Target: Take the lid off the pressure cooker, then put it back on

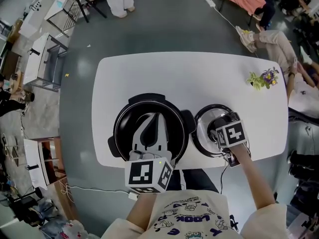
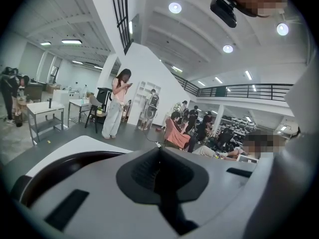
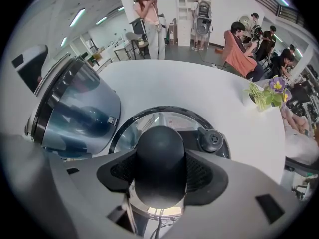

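The white table (image 1: pixel 149 68) carries everything. The open pressure cooker (image 1: pixel 149 97) stands to the left of your right gripper (image 3: pixel 160 177) and below your left gripper (image 2: pixel 159 176), whose jaws are pressed together on nothing. The lid (image 3: pixel 149 119) lies directly beneath your right jaws, which are clamped on its knob (image 3: pixel 160 148). Keep the knob centred between the pads and the lid level, so it meets the cooker's rim flat.

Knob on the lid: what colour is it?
Black. The knob shows best in the right gripper view, against the shiny silver lid.
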Demonstrator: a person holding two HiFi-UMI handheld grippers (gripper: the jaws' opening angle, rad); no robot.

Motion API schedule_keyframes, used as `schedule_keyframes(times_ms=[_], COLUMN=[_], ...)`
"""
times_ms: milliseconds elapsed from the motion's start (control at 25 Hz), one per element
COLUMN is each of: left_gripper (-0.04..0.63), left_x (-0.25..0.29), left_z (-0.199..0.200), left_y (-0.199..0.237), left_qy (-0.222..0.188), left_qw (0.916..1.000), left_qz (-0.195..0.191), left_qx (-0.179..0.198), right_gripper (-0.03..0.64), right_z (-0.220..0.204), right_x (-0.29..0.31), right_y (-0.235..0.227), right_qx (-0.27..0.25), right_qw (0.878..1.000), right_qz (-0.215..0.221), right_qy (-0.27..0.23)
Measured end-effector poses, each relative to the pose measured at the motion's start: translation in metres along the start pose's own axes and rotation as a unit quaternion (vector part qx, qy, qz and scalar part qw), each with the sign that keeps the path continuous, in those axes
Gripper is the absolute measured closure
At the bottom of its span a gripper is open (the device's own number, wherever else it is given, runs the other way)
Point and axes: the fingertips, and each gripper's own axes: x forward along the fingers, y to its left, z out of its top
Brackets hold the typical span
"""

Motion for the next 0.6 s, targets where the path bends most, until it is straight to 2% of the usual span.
schedule_keyframes(times_ms=[240, 600], left_gripper=[0.581, 0.581], left_x=[-0.002, -0.004], left_z=[-0.002, -0.005], left_y=[0.004, 0.009], left_qy=[0.001, 0.003], left_qw=[1.0, 0.9999], left_qz=[0.002, 0.003], left_qx=[-0.004, -0.01], right_gripper=[0.324, 0.322], right_z=[-0.004, -0.01], right_x=[0.01, 0.02], right_y=[0.007, 0.012], right_qx=[0.017, 0.008], right_qw=[1.0, 1.0], right_qz=[0.0, -0.025], right_qy=[0.001, 0.003])
